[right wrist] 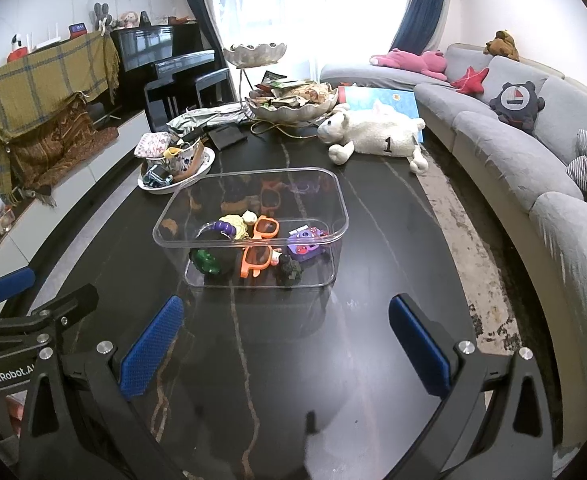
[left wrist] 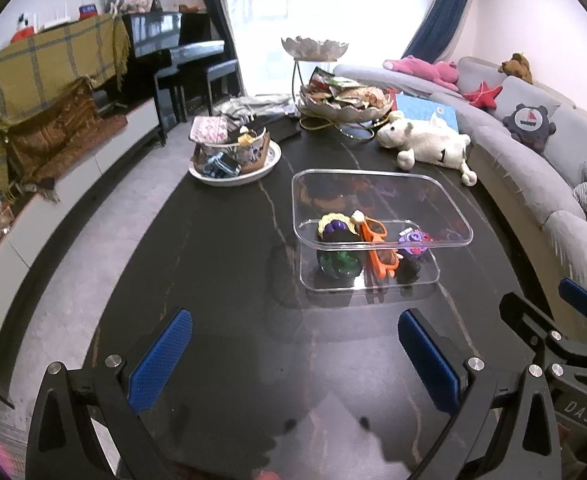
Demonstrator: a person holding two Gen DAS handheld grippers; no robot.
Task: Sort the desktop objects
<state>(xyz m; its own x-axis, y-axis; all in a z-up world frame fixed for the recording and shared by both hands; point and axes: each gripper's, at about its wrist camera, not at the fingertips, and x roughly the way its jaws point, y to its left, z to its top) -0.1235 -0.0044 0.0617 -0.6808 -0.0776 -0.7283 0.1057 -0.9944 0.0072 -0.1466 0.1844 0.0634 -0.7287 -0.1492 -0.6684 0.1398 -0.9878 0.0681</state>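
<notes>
A clear plastic bin (left wrist: 381, 184) (right wrist: 249, 178) stands on the dark marble table (left wrist: 233, 260) (right wrist: 373, 260). Inside it lie orange sunglasses (left wrist: 379, 248) (right wrist: 259, 250), a green toy (left wrist: 339, 262) (right wrist: 207, 261), a purple toy (left wrist: 413, 240) (right wrist: 305, 242), a yellow-and-purple beaded piece (left wrist: 333, 226) (right wrist: 229, 226) and a small dark figure (right wrist: 289, 270). My left gripper (left wrist: 295, 360) hovers open over bare table in front of the bin, nothing between its blue pads. My right gripper (right wrist: 285, 348) is also open and empty, just short of the bin's near wall.
A white plate (left wrist: 235, 174) (right wrist: 175, 178) with a patterned bowl of odds and ends sits at the left. A white plush sheep (left wrist: 425, 142) (right wrist: 373, 132) and a tiered snack stand (left wrist: 341, 100) (right wrist: 289, 100) stand behind. A grey sofa (left wrist: 533, 152) (right wrist: 533, 160) curves along the right.
</notes>
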